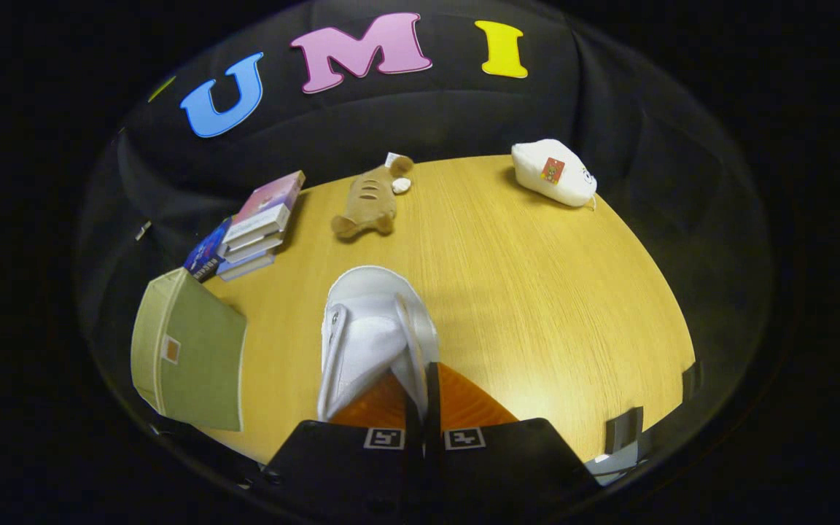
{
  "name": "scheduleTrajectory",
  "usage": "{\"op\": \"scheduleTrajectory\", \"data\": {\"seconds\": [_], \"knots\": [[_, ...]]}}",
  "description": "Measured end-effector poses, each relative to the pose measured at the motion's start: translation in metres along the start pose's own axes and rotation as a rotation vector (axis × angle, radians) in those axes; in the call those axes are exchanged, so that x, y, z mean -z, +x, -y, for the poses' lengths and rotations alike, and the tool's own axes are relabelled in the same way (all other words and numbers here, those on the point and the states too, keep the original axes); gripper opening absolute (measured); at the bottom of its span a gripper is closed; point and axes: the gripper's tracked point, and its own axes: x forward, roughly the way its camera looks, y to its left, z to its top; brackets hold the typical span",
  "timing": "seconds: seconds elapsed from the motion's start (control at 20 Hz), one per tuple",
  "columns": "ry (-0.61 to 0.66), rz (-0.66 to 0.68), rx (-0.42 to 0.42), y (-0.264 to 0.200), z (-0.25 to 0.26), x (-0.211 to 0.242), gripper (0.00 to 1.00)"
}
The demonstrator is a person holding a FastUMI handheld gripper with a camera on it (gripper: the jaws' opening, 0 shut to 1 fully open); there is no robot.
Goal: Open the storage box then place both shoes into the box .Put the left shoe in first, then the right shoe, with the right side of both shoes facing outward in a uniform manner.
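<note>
Item: white low-top sneaker (372,332), smooth upper with rubber toe cap. We find it held at the gripper (420,397), toe pointing away toward the far side, above the pale wooden tabletop (537,292). The fingers are drawn narrow, nipped on the thin wall of the shoe's collar. We judge it light, with a firm sole and a soft, pliant upper; the collar rim is the sensible hold, though the toe may sag or swing from so small a bite.

Item: olive-green fabric storage box (190,354), near left, flap apparently still down.

Also listed: stack of books (256,226), far left; brown plush toy (369,204), far centre; white soft pouch (555,173), far right.
</note>
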Motion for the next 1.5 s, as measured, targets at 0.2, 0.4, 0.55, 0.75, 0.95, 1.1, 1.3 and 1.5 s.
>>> {"op": "scheduleTrajectory", "data": {"seconds": [0.2, 0.4, 0.55, 0.75, 0.95, 1.1, 1.3, 1.5], "knots": [[0.029, 0.031, -0.072, -0.032, -0.078, -0.035, 0.05], [0.050, 0.049, -0.182, -0.056, -0.175, -0.056, 0.05], [0.050, 0.048, -0.252, -0.058, -0.249, -0.058, 0.05], [0.031, 0.005, -0.278, -0.054, -0.325, -0.037, 0.05], [-0.019, -0.063, -0.200, -0.029, -0.359, 0.005, 0.05], [-0.051, -0.083, -0.122, -0.006, -0.363, 0.025, 0.05], [-0.063, -0.066, -0.015, 0.015, -0.353, 0.027, 0.05], [-0.071, -0.097, -0.044, 0.021, -0.368, 0.036, 0.23]]}}
